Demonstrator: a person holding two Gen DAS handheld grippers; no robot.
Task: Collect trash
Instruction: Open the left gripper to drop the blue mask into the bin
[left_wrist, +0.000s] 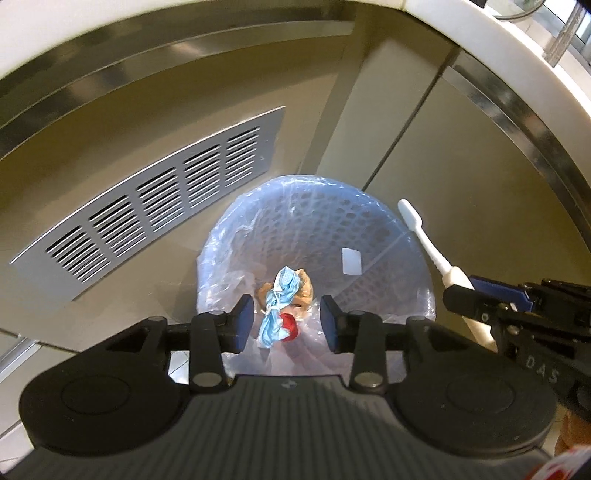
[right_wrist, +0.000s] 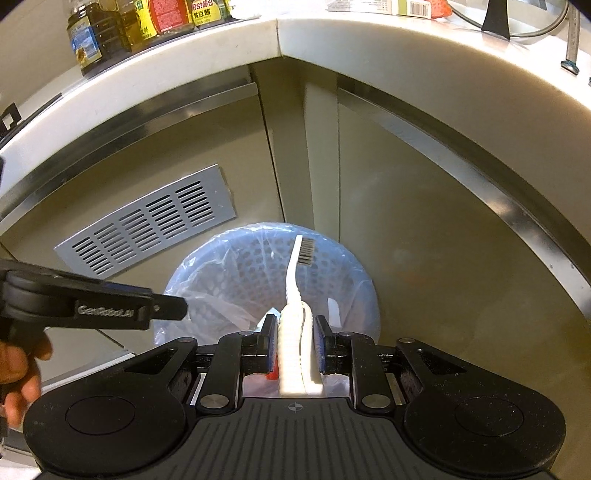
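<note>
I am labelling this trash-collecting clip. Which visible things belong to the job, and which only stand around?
Belong to the job:
- toothbrush, clamped in right gripper
- lined bin
- blue mask, below the open left gripper

Just standing around:
- bottles on the counter
- vent grille

Bin (left_wrist: 332, 221): pale blue-grey mesh with a round-hole pattern, clear bluish liner (left_wrist: 229, 236) over it. Inside: light blue crumpled mask (left_wrist: 280, 306), red bit (left_wrist: 290, 325), tan-brown scrap (left_wrist: 304, 291), white square patch (left_wrist: 351, 260). Toothbrush (right_wrist: 293, 288): white, ribbed handle, dark bristles. Both grippers black, left gripper (left_wrist: 287, 323) and right gripper (right_wrist: 295, 345), with blue pads; white lettering on their sides. Vent grille (left_wrist: 155, 206): silver-grey, rows of dark slots. Cabinet (right_wrist: 424, 240) olive-beige with steel trim, countertop (right_wrist: 369, 48) white.
</note>
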